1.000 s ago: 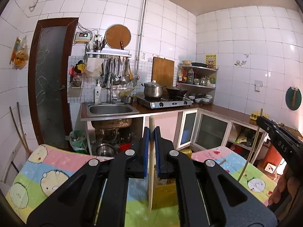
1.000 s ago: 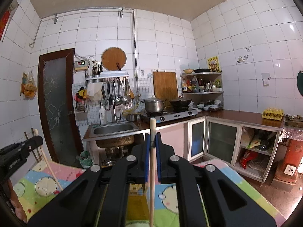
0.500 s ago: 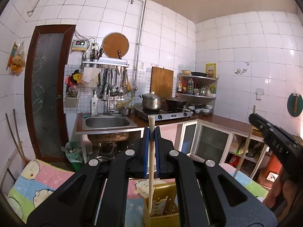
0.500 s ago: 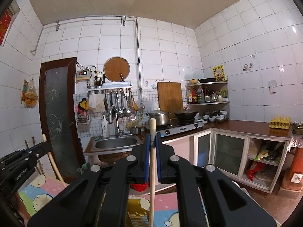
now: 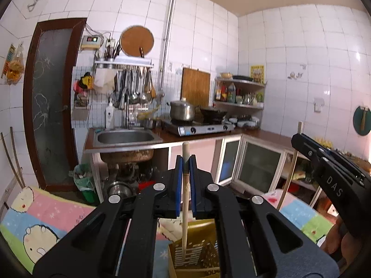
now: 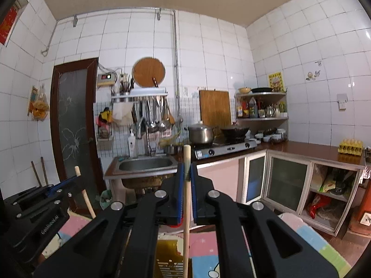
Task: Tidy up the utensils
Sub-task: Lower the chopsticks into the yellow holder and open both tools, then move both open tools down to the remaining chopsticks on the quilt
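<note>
Chopstick (image 5: 185,199) in the left wrist view stands near vertical, long axis up-down, blunt top poking above the left gripper (image 5: 185,162), lower end down inside the yellow slotted holder (image 5: 204,254). Round pale wood, smooth. Blue pads pinch it near the top; fingers black plastic with silver bolts. Holder is boxy plastic with slit walls, sitting on a pastel cartoon-print mat (image 5: 46,210). Right gripper (image 5: 301,139) shows at the right edge, side-on, with a second stick (image 5: 289,173) hanging from it, slightly tilted. Right wrist view: second stick (image 6: 186,199) also near vertical, same round pale wood, clamped between the right gripper's (image 6: 187,169) blue pads just below its top, lower end dropping out of frame beside the holder (image 6: 167,254). Left gripper (image 6: 76,179) at left edge, its stick (image 6: 87,199) leaning.
</note>
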